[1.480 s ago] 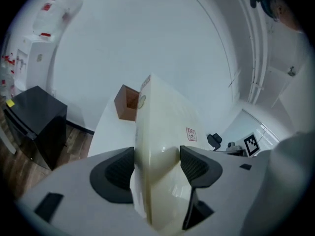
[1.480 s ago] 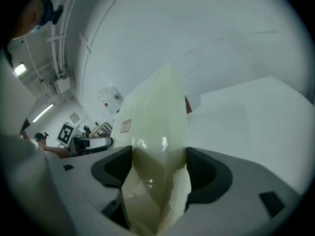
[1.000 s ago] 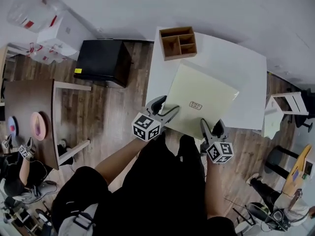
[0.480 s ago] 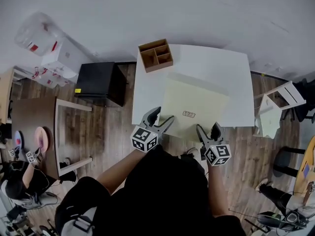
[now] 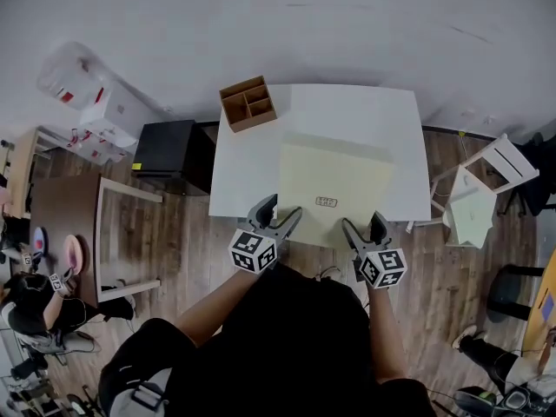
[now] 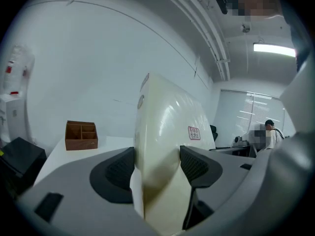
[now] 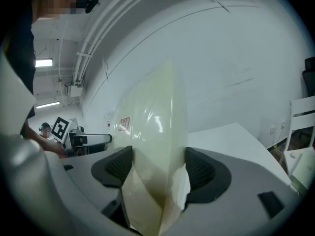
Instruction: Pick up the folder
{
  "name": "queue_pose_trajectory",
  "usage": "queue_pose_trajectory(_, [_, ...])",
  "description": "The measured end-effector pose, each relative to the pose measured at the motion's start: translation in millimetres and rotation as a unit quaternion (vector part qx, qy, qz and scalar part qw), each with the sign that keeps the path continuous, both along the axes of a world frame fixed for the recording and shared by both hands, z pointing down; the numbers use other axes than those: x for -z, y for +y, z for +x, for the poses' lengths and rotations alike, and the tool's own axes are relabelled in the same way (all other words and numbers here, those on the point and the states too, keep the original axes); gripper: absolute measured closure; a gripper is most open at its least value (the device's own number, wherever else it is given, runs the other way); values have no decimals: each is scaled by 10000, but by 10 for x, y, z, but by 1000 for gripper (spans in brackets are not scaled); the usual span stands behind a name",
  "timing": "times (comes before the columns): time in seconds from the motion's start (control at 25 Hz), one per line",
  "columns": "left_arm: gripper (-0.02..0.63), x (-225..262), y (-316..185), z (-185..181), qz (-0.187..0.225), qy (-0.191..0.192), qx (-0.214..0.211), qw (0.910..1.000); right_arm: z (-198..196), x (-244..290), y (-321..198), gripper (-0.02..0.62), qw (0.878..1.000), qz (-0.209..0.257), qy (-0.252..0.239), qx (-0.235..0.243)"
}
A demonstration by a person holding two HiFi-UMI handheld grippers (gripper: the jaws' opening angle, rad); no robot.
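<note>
A pale yellow folder [image 5: 334, 188] with a small red-printed label is held over the white table [image 5: 252, 159]. My left gripper [image 5: 280, 219] is shut on its near left corner, and my right gripper [image 5: 364, 225] is shut on its near right corner. In the left gripper view the folder [image 6: 162, 146] stands edge-on between the dark pads [image 6: 118, 173]. The right gripper view shows the same folder [image 7: 155, 151] pinched between both pads [image 7: 199, 170], with paper showing at its lower edge.
A brown wooden organiser box [image 5: 248, 103] sits at the table's far left corner. A black cabinet [image 5: 170, 154] stands left of the table, a brown table [image 5: 74, 224] further left. A white chair [image 5: 478, 194] is at the right.
The view has shifted, so the table and folder now sit squarer and more central. Both grippers keep their hold on the folder's near corners.
</note>
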State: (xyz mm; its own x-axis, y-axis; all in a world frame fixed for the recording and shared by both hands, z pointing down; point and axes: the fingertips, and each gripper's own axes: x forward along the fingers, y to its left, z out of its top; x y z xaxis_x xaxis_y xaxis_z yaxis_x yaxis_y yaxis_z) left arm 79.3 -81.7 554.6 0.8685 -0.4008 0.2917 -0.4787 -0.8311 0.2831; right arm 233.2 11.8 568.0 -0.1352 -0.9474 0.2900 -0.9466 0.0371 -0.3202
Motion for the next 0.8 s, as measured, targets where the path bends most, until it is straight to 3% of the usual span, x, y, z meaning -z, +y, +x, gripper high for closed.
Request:
queue_pose_trajectory(0.24, [308, -35, 337, 238, -5, -17, 348, 9994, 307, -40, 224, 253, 9995, 16, -19, 322])
queue_pose_trajectory(0.44, [308, -39, 422, 214, 10, -162, 498, 9986, 306, -73, 244, 253, 9986, 21, -18, 533])
queue_pose_trajectory(0.8, [308, -67, 159, 204, -100, -192, 437, 9988, 266, -62, 40, 253, 9995, -39, 25, 328])
